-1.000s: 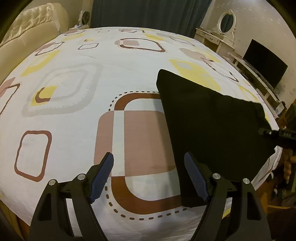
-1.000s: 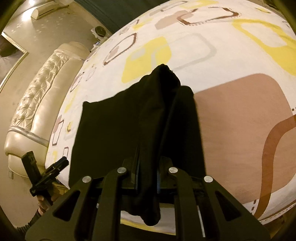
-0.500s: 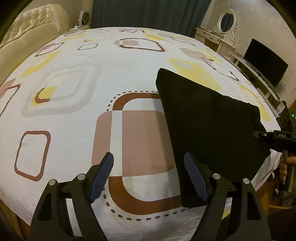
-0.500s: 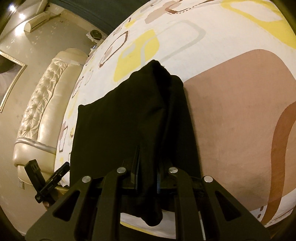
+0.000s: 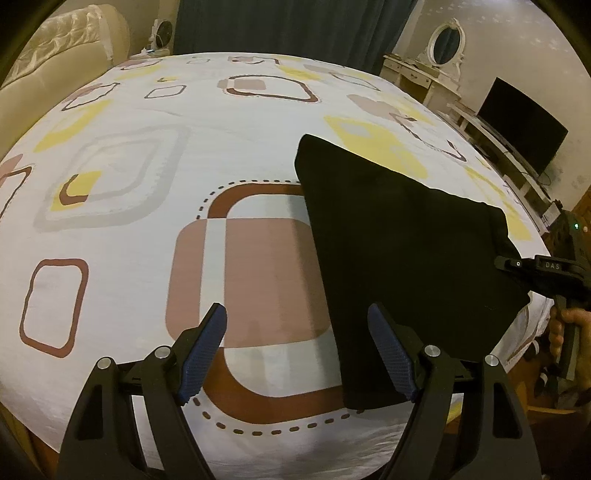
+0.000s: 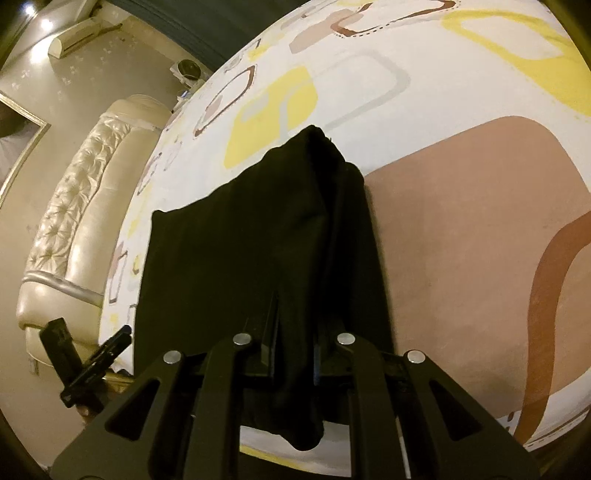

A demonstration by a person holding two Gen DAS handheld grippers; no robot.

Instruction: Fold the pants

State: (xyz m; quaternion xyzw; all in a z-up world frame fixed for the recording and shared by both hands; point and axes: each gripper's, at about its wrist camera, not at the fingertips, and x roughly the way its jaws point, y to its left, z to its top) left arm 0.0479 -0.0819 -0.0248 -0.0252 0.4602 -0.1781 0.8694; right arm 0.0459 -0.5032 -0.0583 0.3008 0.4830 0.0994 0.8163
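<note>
The black pants [image 5: 402, 251] lie folded on the patterned bedspread [image 5: 184, 155], near the bed's right edge in the left wrist view. My left gripper [image 5: 297, 350] is open and empty above the spread; its right finger sits beside the pants' near left edge. My right gripper [image 6: 293, 343] is shut on a bunched fold of the pants [image 6: 258, 251] and holds that corner raised off the bed. It also shows in the left wrist view [image 5: 517, 264] at the pants' far right corner.
A cream tufted headboard [image 6: 77, 206] lies at the left. A dressing table with oval mirror [image 5: 443, 55] and a dark TV [image 5: 521, 122] stand beyond the bed on the right. Dark curtains [image 5: 277, 26] hang behind.
My right gripper has carried the held corner of the pants a little leftward over the rest of the cloth. My left gripper has barely moved.
</note>
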